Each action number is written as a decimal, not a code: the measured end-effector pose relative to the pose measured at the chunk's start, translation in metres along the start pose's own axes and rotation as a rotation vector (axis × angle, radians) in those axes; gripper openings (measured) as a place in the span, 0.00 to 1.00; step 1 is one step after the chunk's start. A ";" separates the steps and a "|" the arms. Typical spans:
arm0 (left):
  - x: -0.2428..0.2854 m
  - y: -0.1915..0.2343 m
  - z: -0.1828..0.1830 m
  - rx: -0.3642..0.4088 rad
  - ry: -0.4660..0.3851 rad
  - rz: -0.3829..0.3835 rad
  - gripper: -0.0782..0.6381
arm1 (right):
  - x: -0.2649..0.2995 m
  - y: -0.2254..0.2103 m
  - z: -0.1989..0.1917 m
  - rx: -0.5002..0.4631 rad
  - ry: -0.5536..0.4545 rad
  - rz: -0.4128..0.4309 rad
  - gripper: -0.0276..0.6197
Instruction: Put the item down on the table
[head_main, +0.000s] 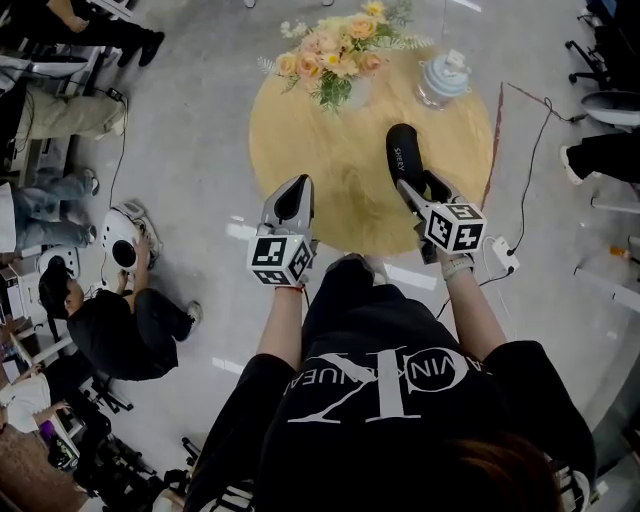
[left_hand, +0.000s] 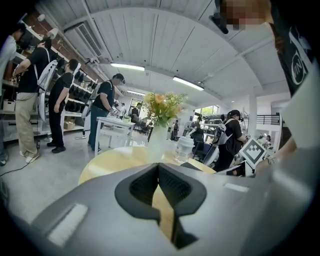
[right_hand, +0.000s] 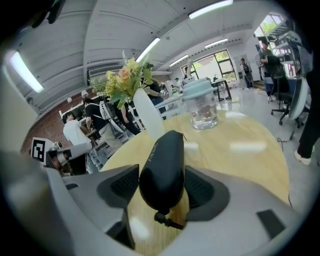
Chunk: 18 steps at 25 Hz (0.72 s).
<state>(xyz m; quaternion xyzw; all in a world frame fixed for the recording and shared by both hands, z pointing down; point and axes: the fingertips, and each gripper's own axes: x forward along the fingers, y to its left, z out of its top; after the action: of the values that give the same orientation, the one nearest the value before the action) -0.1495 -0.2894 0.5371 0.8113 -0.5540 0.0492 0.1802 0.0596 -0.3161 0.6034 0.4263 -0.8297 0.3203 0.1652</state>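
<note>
The right gripper (right_hand: 161, 189) clamps a black oblong case (right_hand: 162, 167), a pad against each side; only the right gripper view shows the short cord at the case's near end. The head view places the case over the right half of the round wooden table (head_main: 335, 185), contact with the top unclear. The left gripper (left_hand: 159, 169), jaws together and empty, hangs at the table's near left edge. A flower vase (head_main: 340, 55) and lidded jar (head_main: 441, 78) stand far

Open-plan workshop-lab hall. Vaulted white ceiling (left_hand: 165, 45) with strip lights (left_hand: 127, 66); grey concrete floor (head_main: 200, 120); stocked shelving (left_hand: 82, 95) along one wall; white workbench (left_hand: 114, 122); office chairs (head_main: 610, 103); power strip (head_main: 501, 252) on the floor; several people (head_main: 125, 320) at stations; round wooden table (head_main: 340, 170).
</note>
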 end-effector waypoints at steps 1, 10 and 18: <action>0.000 -0.001 0.000 0.000 -0.001 -0.001 0.13 | -0.001 -0.002 0.001 0.003 -0.004 -0.006 0.44; -0.005 -0.007 0.002 0.000 -0.017 -0.009 0.13 | -0.016 -0.010 0.013 0.013 -0.055 -0.020 0.44; -0.011 -0.014 0.013 0.014 -0.049 -0.013 0.13 | -0.039 0.005 0.031 -0.059 -0.139 0.018 0.20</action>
<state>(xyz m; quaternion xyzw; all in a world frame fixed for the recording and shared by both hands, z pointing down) -0.1423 -0.2798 0.5186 0.8171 -0.5526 0.0317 0.1612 0.0780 -0.3117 0.5569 0.4352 -0.8519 0.2670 0.1168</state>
